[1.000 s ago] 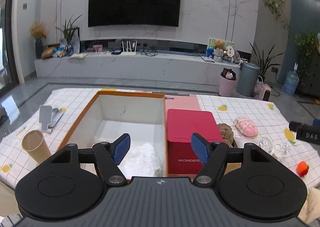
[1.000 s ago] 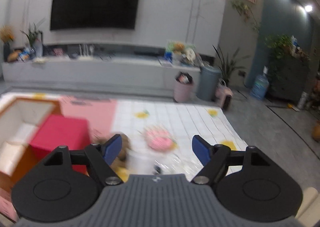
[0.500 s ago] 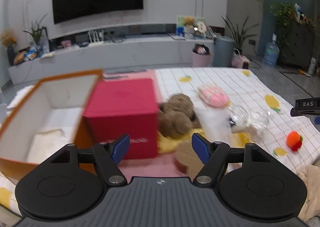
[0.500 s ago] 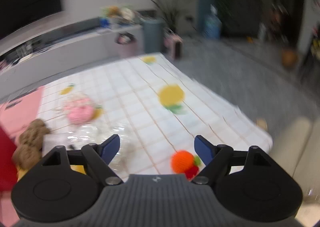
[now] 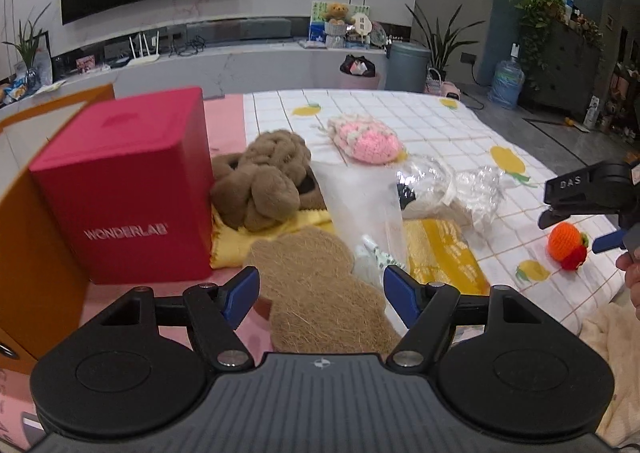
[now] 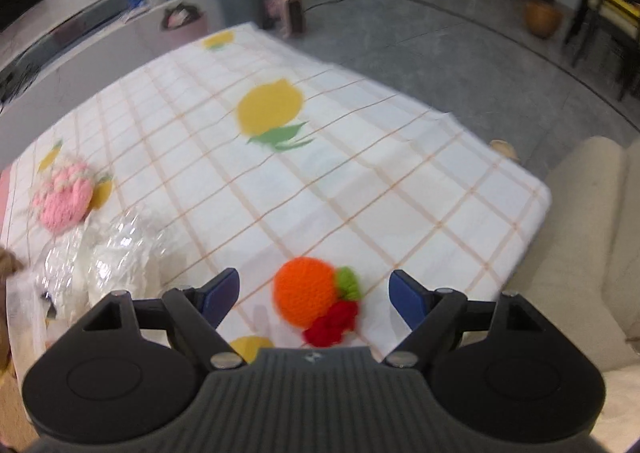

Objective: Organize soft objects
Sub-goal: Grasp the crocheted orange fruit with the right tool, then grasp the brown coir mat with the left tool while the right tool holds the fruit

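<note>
Task status: early stage, as judged from the layout. No soft item is held, and all visible soft items lie loose on the table.

Right gripper: jaws wide open, empty. It hovers low over the crocheted orange, which lies between the open fingers near the table's near edge, toward the right corner. A grasp of this item appears to be the step in hand.

Left gripper: jaws wide open, empty. It hangs above the flat fibre mat at the near edge.

Items left to sort:
1. Brown knotted plush, touching the red box.
2. Pink knitted piece, farther in toward the centre.
3. Yellow cloth, partly under clear plastic wrapping.

View differences: the left wrist view alone shows the red box, the orange container wall beside it, the mat and the right gripper's body. The container's interior is hidden. The right wrist view alone shows the orange framed between the jaws and the table's right corner.
</note>
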A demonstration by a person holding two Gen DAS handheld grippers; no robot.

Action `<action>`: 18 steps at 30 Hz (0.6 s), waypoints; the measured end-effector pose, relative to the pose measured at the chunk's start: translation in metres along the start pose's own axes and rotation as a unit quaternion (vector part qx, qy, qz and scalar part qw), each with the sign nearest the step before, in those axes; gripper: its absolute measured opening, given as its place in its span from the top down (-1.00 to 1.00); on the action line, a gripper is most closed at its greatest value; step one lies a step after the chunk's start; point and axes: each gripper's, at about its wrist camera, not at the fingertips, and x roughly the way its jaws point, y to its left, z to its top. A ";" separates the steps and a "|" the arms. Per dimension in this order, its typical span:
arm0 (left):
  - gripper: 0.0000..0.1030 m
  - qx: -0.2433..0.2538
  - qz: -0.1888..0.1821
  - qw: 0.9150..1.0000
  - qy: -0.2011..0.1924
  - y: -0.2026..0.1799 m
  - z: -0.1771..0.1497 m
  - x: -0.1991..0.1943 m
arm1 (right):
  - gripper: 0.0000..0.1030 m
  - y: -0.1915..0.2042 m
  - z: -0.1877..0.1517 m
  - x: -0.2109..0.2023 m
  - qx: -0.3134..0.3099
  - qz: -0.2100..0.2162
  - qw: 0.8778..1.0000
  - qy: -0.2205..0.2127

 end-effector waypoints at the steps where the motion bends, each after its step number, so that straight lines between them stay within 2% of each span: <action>1: -0.62 -0.002 0.000 1.000 0.004 0.000 -0.001 0.003 | -0.57 0.006 -0.001 0.002 -0.015 -0.001 1.000 0.002; 4: -0.63 -0.007 -0.004 1.000 0.011 -0.001 -0.004 0.011 | -0.56 0.017 -0.002 0.006 -0.039 -0.016 0.999 0.004; 6: -0.69 -0.007 -0.001 1.000 0.001 -0.002 -0.008 0.011 | -0.53 0.018 -0.003 0.011 -0.039 -0.018 0.999 0.012; 9: -0.71 0.009 0.004 1.000 -0.012 -0.006 -0.013 0.010 | -0.39 0.020 -0.003 0.017 -0.044 -0.030 0.998 0.017; 12: -0.71 0.018 0.012 1.000 -0.019 -0.009 -0.016 0.010 | -0.14 0.021 -0.005 0.016 -0.058 -0.040 0.997 0.013; 13: -0.76 0.017 0.016 1.000 -0.019 -0.010 -0.017 0.012 | 0.04 0.021 -0.006 0.015 -0.064 -0.038 0.997 0.011; 18: -0.77 -0.037 0.014 0.999 -0.017 -0.003 -0.022 0.013 | 0.07 0.023 -0.009 0.008 -0.079 0.000 0.997 0.006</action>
